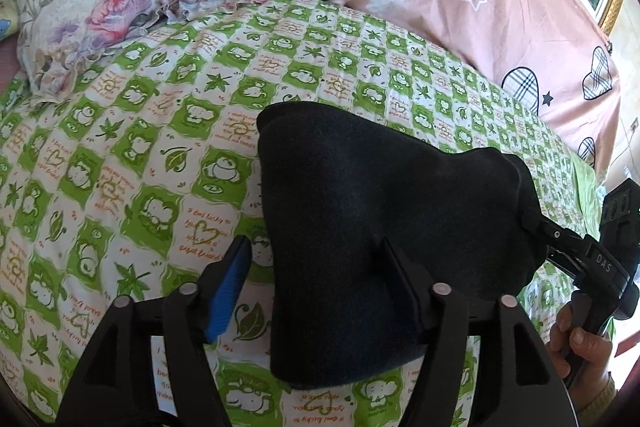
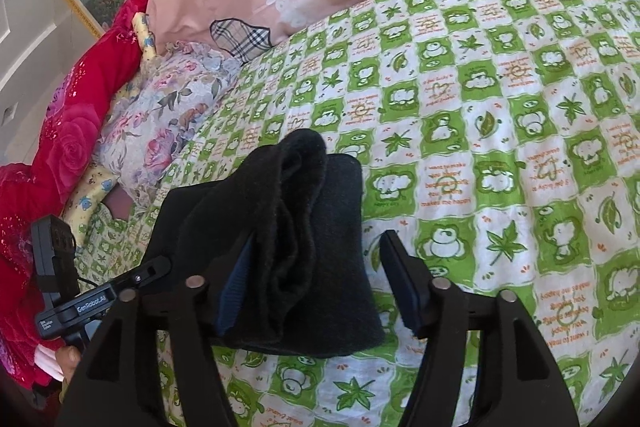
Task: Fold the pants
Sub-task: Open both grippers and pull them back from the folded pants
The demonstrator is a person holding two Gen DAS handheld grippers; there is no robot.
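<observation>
The black pants (image 1: 380, 227) sit as a thick folded bundle on the green checked bedspread (image 1: 120, 187), right in front of both hand-held grippers. The left hand-held gripper (image 1: 320, 291) has its jaws standing apart; the near edge of the bundle lies between them against the right-hand finger, and the blue pad (image 1: 228, 291) on the other finger is clear of the cloth, so nothing is pinched. The right hand-held gripper (image 2: 316, 287) is likewise apart, with the end of the bundle lying between its fingers and neither pad pressing. From its view the layers (image 2: 296, 187) stand up loosely at the far end, and I would judge that is the risk: let go, the springy top layer may slide or flop open, and a finger dragging out could snag it. The bundle's long axis seems to run from one gripper across to the other, its rounded fold pointing away towards the pink quilt (image 1: 460, 7).
</observation>
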